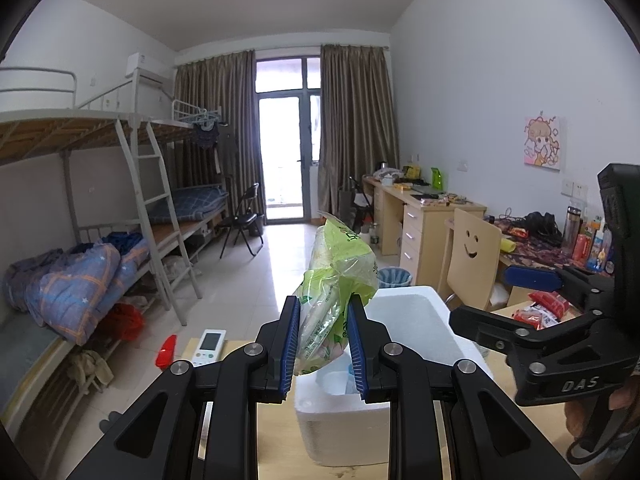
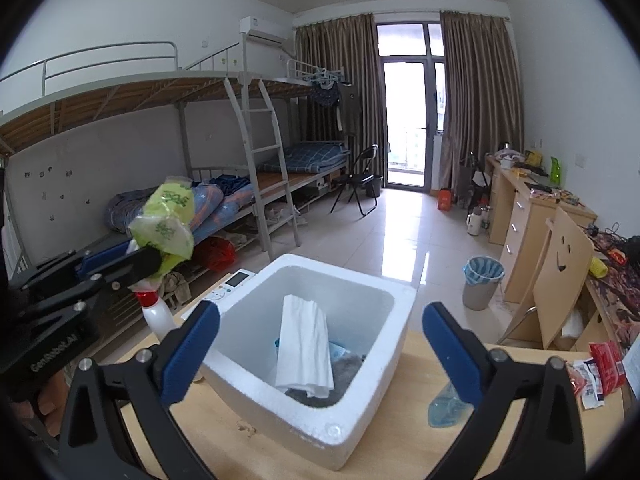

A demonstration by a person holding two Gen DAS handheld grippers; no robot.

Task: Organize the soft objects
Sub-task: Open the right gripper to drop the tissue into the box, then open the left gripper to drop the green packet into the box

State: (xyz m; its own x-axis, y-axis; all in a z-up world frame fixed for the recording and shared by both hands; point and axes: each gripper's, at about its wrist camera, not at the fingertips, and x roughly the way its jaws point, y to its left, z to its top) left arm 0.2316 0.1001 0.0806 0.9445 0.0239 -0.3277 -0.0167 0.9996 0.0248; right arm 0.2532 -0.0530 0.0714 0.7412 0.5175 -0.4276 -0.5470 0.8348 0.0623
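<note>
My left gripper [image 1: 323, 344] is shut on a green and white plastic pack of tissues [image 1: 338, 284] and holds it upright above the near left edge of a white foam box [image 1: 412, 312]. In the right wrist view the pack [image 2: 166, 220] is in the air to the left of the box [image 2: 320, 412]. The box holds a folded white cloth [image 2: 304, 344] lying over grey and blue soft items. My right gripper [image 2: 320, 344] is open and empty, just in front of the box. It also shows in the left wrist view [image 1: 520, 304] at the right of the box.
The box stands on a wooden table [image 2: 400, 440]. A white remote [image 2: 234, 284] and a spray bottle [image 2: 154, 312] lie left of it. A blue plastic piece [image 2: 444, 404] and red snack packets [image 2: 604, 364] lie at the right. A chair [image 2: 560, 276] stands beyond.
</note>
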